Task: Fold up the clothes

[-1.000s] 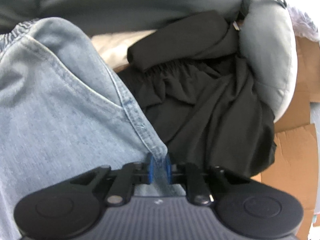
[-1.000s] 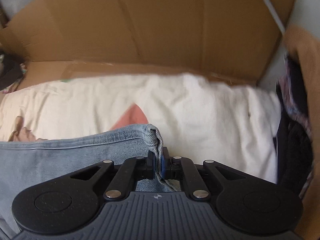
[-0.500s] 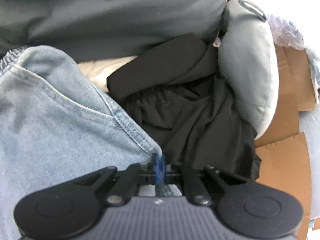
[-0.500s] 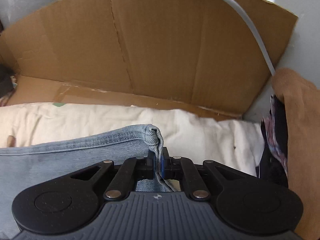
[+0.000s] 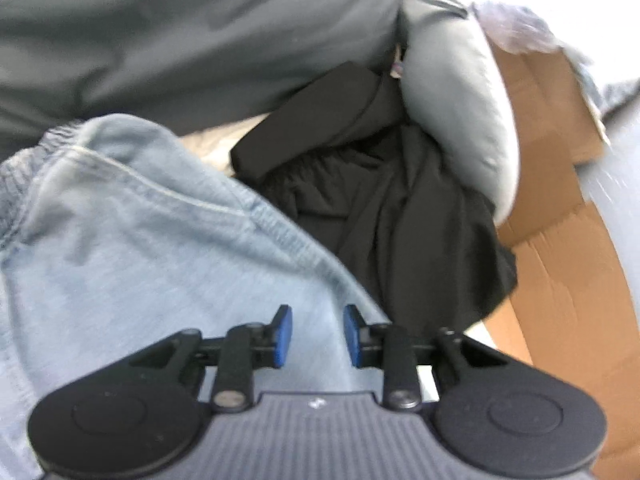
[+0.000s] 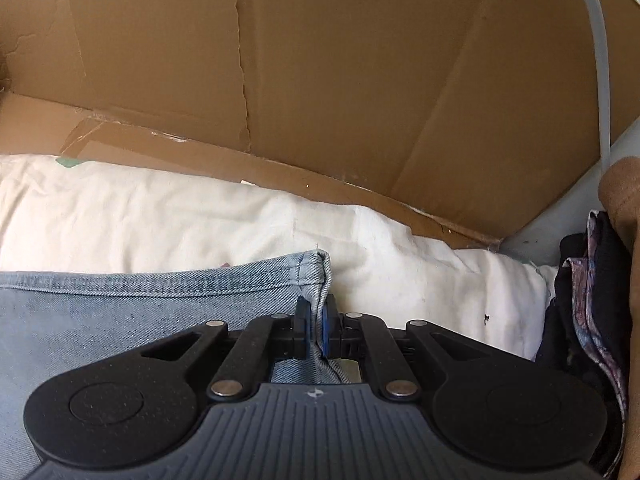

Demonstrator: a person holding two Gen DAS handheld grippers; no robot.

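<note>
step: laying jeans [image 5: 132, 240] flat | left gripper [image 5: 318, 336] jaws stood apart, denim between | right gripper [image 6: 316, 320] jaws clamped hem | next: likely release right

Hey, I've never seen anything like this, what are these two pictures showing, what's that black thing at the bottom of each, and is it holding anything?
Each picture comes from a camera mounted on a hand-held gripper, looking forward along its two fingers. A person holds one in each hand; there is no robot arm. The black shape at the bottom is the gripper's body.

In the left wrist view, the left gripper is open, its blue-padded fingers spread over the light blue denim garment without pinching it. Beyond lie a crumpled black garment and a grey cushion.

In the right wrist view, the right gripper is shut on a corner of the same denim, which lies on a cream cloth. Brown cardboard stands behind.
</note>
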